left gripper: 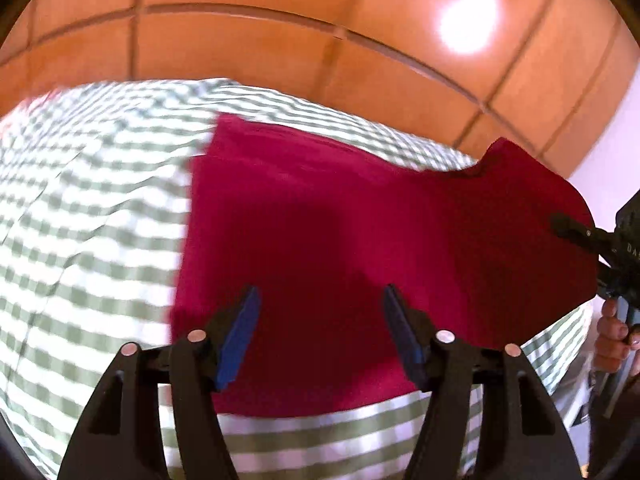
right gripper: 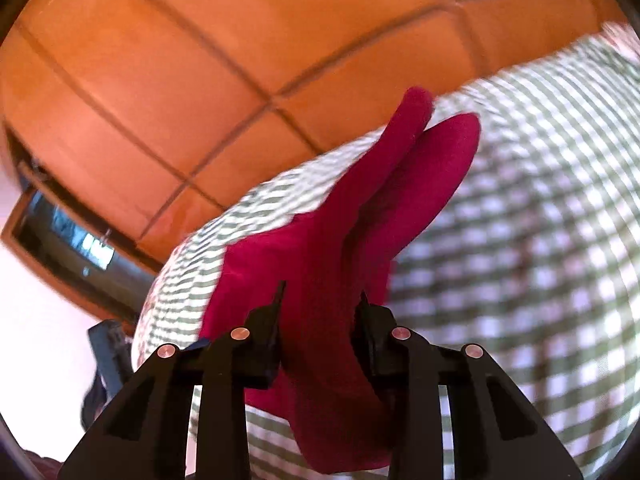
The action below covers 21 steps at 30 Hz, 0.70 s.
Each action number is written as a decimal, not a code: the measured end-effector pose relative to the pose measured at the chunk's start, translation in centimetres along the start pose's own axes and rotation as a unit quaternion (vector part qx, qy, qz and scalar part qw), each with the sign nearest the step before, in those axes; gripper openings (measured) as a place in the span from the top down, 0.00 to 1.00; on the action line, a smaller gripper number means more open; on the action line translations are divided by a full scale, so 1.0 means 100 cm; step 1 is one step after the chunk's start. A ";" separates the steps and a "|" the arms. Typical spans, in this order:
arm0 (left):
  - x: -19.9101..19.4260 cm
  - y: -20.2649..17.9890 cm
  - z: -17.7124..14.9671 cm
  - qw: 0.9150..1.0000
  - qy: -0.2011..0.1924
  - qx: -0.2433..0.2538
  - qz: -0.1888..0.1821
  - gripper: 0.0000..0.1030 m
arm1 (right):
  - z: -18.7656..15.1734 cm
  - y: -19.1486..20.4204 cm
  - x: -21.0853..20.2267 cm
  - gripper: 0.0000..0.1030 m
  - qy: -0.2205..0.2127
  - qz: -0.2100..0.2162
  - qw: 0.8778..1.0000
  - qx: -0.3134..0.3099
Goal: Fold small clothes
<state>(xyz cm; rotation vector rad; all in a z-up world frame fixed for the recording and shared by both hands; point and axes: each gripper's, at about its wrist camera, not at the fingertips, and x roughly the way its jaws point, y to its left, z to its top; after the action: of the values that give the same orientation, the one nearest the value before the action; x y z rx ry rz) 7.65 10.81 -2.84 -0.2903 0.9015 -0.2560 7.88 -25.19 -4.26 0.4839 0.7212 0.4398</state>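
The left gripper [left gripper: 320, 300] is being held low over the bed, tilted forward, its jaws spread wide with nothing between them; the blue pads [left gripper: 240, 340] are being shown edge-on above the near part of the crimson garment [left gripper: 320, 220]. The right gripper [right gripper: 320, 300] is being held at the cloth's right side, and its jaws are being pressed narrowly onto a gathered fold of the crimson garment [right gripper: 332, 340], which is being lifted off the bedcover there. In the left wrist view the right gripper [left gripper: 576, 232] is being seen at the picture's right border, its black finger lying on the raised edge of the cloth, with the person's right hand [left gripper: 612, 340] being wrapped round the handle below it.

The garment is being displayed as a soft, matte, knitted-looking fabric, mostly flat on the bed, its far left corner squared and its right part curling up into a rounded flap. From the right wrist, two long lobes of it are being seen reaching away toward the bed's far edge. The checked bedcover [left gripper: 92, 220] beneath is being shown in green and white gingham, lightly creased. Beyond the bed's far edge, a glossy terracotta tiled floor [left gripper: 260, 44] with dark grout lines is being seen, blurred.
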 end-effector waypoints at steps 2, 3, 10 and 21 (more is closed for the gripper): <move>-0.015 0.024 0.000 1.000 -0.009 -0.025 -0.007 0.43 | 0.005 0.033 0.011 0.71 0.007 0.016 0.999 -0.028; -0.020 0.031 -0.001 0.999 -0.014 -0.032 -0.007 0.43 | 0.007 0.047 0.018 0.71 0.011 0.020 0.999 -0.040; -0.058 0.082 -0.005 0.995 -0.047 -0.089 -0.022 0.43 | -0.012 0.150 0.110 0.72 0.088 0.028 0.988 -0.123; -0.054 0.105 0.004 0.980 -0.033 -0.155 -0.117 0.39 | -0.053 0.174 0.157 0.38 0.139 0.095 0.977 -0.130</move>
<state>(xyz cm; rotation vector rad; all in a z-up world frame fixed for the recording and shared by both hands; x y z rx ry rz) 5.74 22.46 -2.33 -0.6933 0.8399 -0.3211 10.99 -1.47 -6.09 0.2463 0.8759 0.7823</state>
